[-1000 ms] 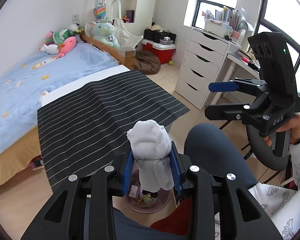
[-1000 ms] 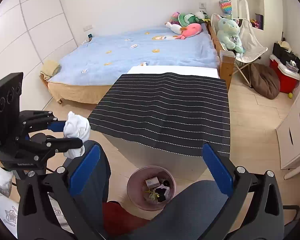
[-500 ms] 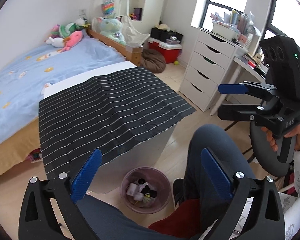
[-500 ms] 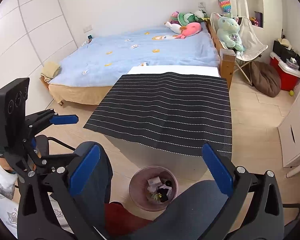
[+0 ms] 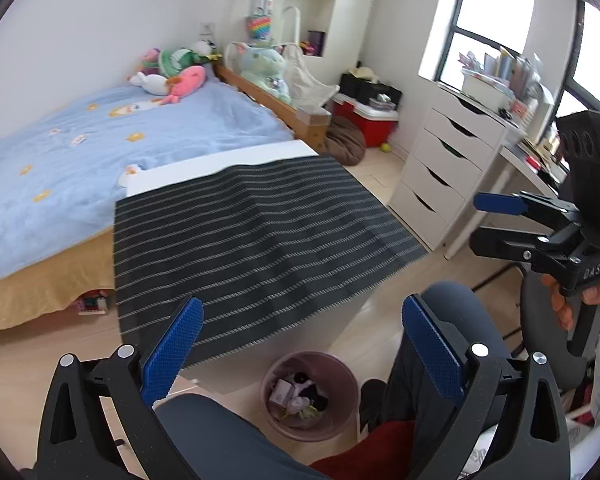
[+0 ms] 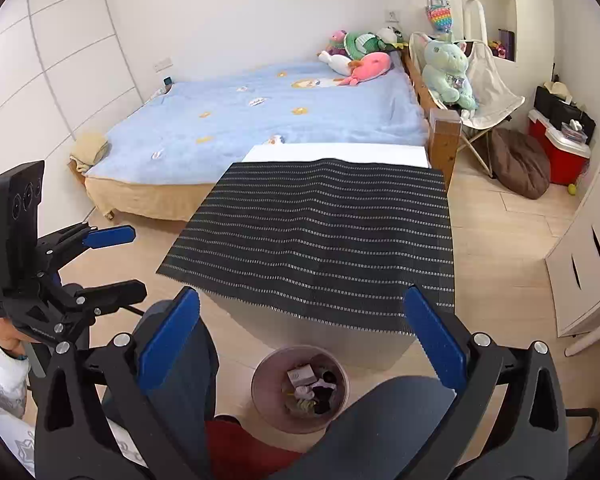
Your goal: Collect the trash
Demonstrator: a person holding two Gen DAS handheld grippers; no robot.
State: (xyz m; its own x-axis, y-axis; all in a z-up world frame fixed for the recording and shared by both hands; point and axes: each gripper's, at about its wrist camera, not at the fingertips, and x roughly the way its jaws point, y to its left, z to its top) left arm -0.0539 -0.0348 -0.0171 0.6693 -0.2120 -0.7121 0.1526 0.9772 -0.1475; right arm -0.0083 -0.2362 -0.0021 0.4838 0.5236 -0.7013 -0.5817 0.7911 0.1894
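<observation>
A pink waste bin (image 5: 316,434) stands on the floor between a person's knees, in front of the table. Inside it lie a crumpled white wad (image 5: 296,401), a small box and dark scraps. My left gripper (image 5: 300,320) hangs open above the bin with nothing between its blue pads. The right wrist view shows the same bin (image 6: 260,378) below my right gripper (image 6: 300,300), which is open and empty too. Each gripper also shows side-on in the other's view: the left gripper (image 6: 130,264) at the left edge, the right gripper (image 5: 480,222) at the right edge.
A black striped cloth (image 5: 252,224) covers a white table (image 6: 340,154) beside a blue bed (image 6: 260,120) with plush toys. White drawers (image 5: 440,168) and a desk stand at the right. The person's dark trouser legs (image 5: 440,320) flank the bin.
My left gripper was shut on a white wad a second ago; its jaws have since opened and the wad has left them. A white wad now lies in the bin. The right gripper has stayed put.
</observation>
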